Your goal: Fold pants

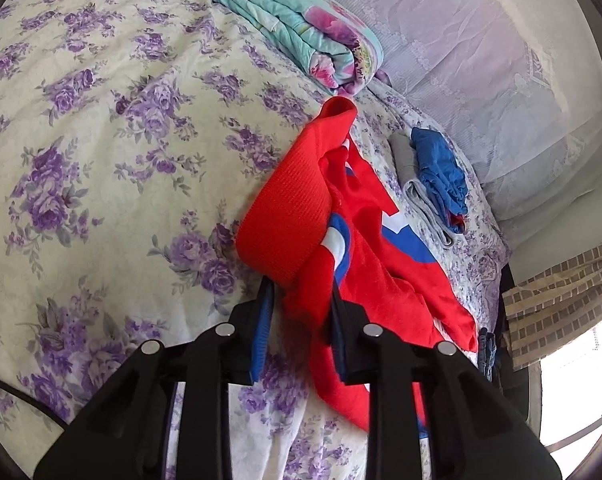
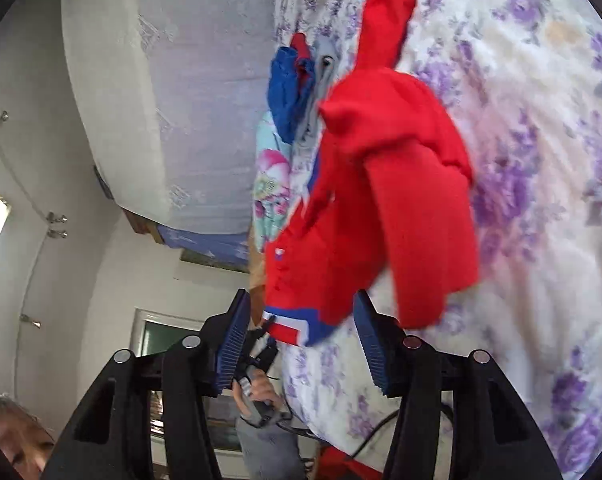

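Left gripper (image 1: 301, 300): jaws spread, red pants (image 1: 353, 240) draped between and over pads, no pinch seen. Pants bunched on floral bedsheet (image 1: 101, 140), lifted in part above it. Folded quilt (image 1: 301, 28) seen beyond; blue garment (image 1: 441, 168) on grey folded cloth (image 1: 425, 208) at right. Right gripper (image 2: 301, 320): jaws spread, striped pants edge (image 2: 297, 324) seen between pads; contact cannot be told.
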Motion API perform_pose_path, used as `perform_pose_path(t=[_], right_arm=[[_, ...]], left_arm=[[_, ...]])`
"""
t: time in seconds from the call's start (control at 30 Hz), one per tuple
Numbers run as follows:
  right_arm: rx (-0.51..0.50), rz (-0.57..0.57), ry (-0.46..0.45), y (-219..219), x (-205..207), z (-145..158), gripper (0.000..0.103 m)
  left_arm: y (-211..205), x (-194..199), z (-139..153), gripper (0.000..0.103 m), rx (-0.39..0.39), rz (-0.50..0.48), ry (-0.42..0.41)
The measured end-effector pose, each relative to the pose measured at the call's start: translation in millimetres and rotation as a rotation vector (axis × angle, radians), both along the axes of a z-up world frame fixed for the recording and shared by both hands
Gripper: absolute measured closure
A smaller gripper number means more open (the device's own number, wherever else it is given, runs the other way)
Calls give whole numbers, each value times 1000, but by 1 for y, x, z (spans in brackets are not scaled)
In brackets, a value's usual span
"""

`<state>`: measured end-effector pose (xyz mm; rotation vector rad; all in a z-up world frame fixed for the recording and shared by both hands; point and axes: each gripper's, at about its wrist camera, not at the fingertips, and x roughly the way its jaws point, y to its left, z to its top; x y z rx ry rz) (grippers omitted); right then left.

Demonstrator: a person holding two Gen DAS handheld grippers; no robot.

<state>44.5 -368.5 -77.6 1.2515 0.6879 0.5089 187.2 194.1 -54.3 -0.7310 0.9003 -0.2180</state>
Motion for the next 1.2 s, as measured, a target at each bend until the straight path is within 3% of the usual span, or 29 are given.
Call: perform_pose_path(t=[0.03,0.13,0.23,0.3,0.33,0.37,0.43,0.47,0.57,0.63,0.67,0.73,0.77,0.83,0.87,1.0,1.03,1.07,1.1,1.2], right_arm=[[-59,-23,8,0,4,7,29],[-266,-95,112,-1,20,15,28],[-197,-168,173,-25,30,1,28],[-70,-217,163,-42,28,-15,40],[-62,-220,157,-47,29,-22,68],[-91,-227,142,-54,29,-22,84],[-292,-242,56,-54,24,4,95],[-406,-251,-14,-52,17,25,95],[-542,-236,-180,-50,-9,74,95],[-659,-179,-202,-56,-23,83,94],[-716,-148,-151,-57,-25,75,79],[-765,-111,109,-73,-25,33,45],[-719,-155,176,-84,-33,16,52],[-580,-179,134,-95,-48,8,56],[-557,-190,99,-96,-54,14,56],[-612,-213,-78,-78,-76,58,56],[-641,-221,-139,-74,-84,76,51],[-683,-226,-179,-72,-92,94,39],[-754,-246,-192,-70,-102,113,36],[-1059,-355,-121,-80,-128,165,35]], left_arm=[[1,0,1,78,-3,0,0],[7,-3,8,79,-15,4,-13],[13,-5,11,80,-31,5,-24],[15,-5,12,81,-32,8,-22],[15,-5,11,82,-30,7,-17],[15,-5,11,82,-33,7,-11],[16,-6,12,83,-58,10,-8],[16,-10,16,83,-70,10,-15],[14,-28,28,84,-99,4,-52],[13,-45,32,84,-94,10,-79],[14,-52,32,84,-80,18,-85],[16,-57,20,84,-43,24,-45],[19,-57,9,86,-34,39,-2],[25,-62,-5,86,-21,65,49],[24,-66,-5,86,-15,58,38],[13,-84,23,79,28,14,-69],[8,-89,33,71,55,4,-95],[2,-93,41,64,88,0,-114],[-4,-98,50,63,125,-2,-133],[-23,-110,73,62,228,-21,-167]])
